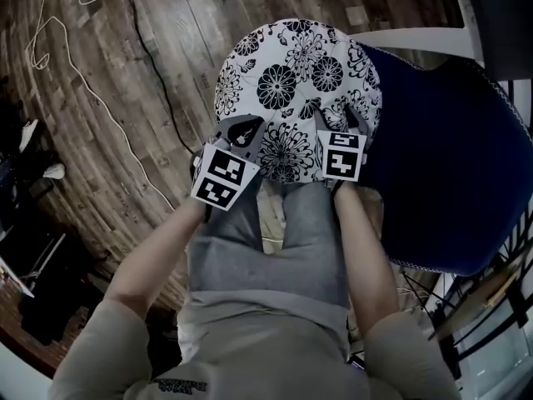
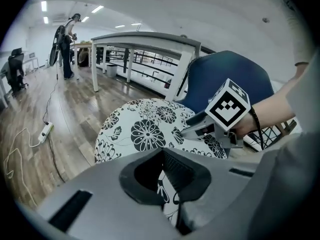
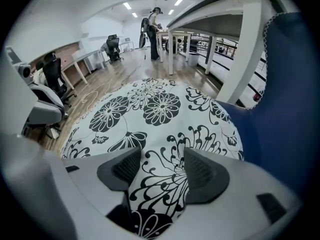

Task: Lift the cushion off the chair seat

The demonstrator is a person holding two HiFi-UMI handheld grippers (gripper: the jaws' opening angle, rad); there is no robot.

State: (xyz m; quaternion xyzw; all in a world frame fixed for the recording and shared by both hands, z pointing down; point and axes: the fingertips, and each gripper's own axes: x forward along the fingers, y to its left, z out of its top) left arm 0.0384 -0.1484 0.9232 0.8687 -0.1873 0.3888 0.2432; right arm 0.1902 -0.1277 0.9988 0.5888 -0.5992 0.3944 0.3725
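step: reaching to grasp | floral cushion (image 1: 291, 82) lies flat on blue chair (image 1: 450, 165) seat | right gripper (image 3: 161, 166) fingers wide over near edge, not pinching | left gripper (image 2: 162, 171) fingers narrower, fabric showing in gap, no pinch | next: close both on edge, lift evenly

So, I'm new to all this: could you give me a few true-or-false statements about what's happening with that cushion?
1. The cushion has a black-and-white flower print. True.
2. The chair is red. False: it is blue.
3. The right gripper has its jaws apart, with the cushion's edge between them. True.
4. The cushion is held up in the air. False: it lies on the chair seat.
5. The left gripper is far off over the floor. False: it is at the cushion's near edge, beside the right gripper.
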